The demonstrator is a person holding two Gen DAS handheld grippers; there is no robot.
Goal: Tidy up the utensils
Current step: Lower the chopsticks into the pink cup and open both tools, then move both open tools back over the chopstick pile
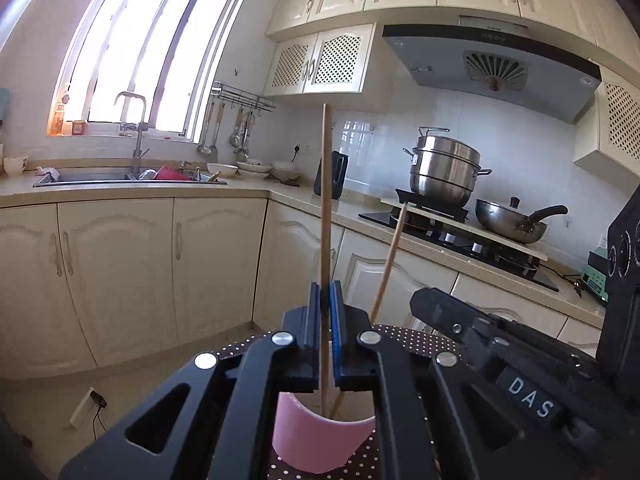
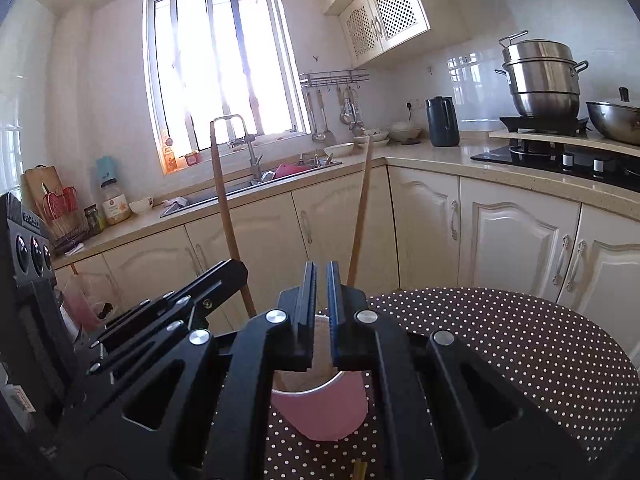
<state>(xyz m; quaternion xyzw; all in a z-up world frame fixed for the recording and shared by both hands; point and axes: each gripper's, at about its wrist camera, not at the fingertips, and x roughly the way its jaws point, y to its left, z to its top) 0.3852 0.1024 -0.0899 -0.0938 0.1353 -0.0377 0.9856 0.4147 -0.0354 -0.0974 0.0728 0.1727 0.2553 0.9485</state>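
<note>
A pink cup [image 1: 320, 440] stands on a round table with a brown polka-dot cloth [image 1: 416, 340]. My left gripper [image 1: 327, 292] is shut on an upright wooden chopstick [image 1: 326, 208] whose lower end is inside the cup. A second chopstick [image 1: 390, 256] leans in the cup to the right. In the right wrist view the cup [image 2: 324, 404] sits under my right gripper [image 2: 321, 270], whose jaws are nearly closed with nothing between them. Both chopsticks show there, the held chopstick [image 2: 224, 208] and the leaning chopstick [image 2: 362, 208]. The left gripper's body [image 2: 160, 316] is at left.
Cream kitchen cabinets [image 1: 120, 272] and a counter run behind the table, with a sink [image 1: 128, 176], a black kettle [image 2: 442, 122], a stove with a steel steamer pot [image 1: 444, 168] and a wok [image 1: 512, 220]. The dotted cloth [image 2: 520, 344] extends right.
</note>
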